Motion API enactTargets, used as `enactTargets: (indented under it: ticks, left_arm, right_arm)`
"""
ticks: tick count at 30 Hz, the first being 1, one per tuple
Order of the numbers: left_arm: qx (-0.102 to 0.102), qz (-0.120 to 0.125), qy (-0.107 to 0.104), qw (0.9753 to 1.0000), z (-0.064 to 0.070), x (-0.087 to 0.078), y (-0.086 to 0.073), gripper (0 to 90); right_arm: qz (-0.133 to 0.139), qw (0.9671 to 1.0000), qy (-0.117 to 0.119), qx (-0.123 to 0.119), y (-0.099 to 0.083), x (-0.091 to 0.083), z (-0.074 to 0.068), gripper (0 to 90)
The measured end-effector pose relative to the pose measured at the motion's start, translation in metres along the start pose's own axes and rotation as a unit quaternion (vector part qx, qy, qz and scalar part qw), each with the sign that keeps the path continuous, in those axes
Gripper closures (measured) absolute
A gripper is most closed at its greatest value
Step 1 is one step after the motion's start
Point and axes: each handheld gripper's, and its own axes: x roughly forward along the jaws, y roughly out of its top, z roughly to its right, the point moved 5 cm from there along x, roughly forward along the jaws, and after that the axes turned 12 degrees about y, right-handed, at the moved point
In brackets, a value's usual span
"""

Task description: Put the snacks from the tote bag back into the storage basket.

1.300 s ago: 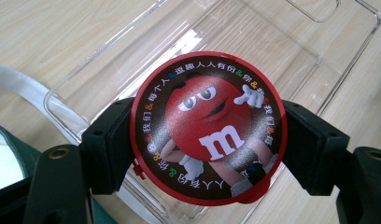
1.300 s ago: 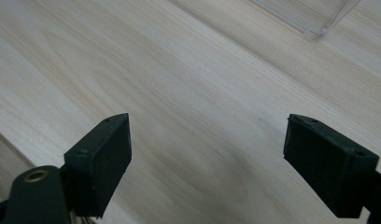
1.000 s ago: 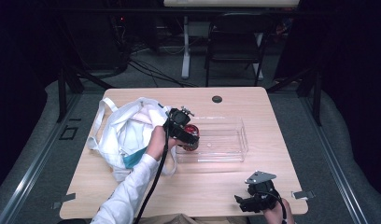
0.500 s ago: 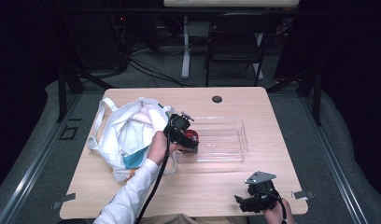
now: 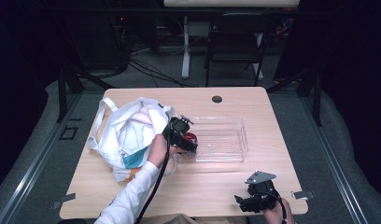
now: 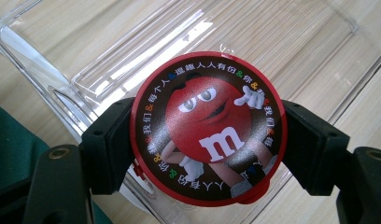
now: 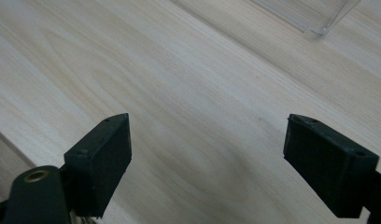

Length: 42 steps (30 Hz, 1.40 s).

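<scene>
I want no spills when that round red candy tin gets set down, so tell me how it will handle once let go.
The candy tin looks stiff: the left gripper clamps its rim without denting it. Its glossy lid probably makes it slippery. Being round, it may roll if released on edge; laid flat in the clear tray it should stay put.

1. High view: fixed above the person's side, facing forward and down on the table (image 5: 202,186).
2. Left gripper view: close over the clear tray (image 6: 86,42).
3. Right gripper view: close above tabletop; tray corner shared.
</scene>
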Motion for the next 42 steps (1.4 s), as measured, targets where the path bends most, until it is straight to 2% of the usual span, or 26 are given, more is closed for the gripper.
enactTargets:
  ticks: [23,42]
  left_arm:
    - [0.011,-0.019,0.008,0.9997,0.004,0.011,-0.005,26.0]
    - [0.012,-0.021,0.004,0.9997,0.004,0.011,-0.005,25.6]
  right_arm:
    - [-0.001,1.0,-0.001,-0.001,0.0,0.0,0.0,14.7]
    - [-0.002,1.0,-0.001,-0.001,0.0,0.0,0.0,14.7]
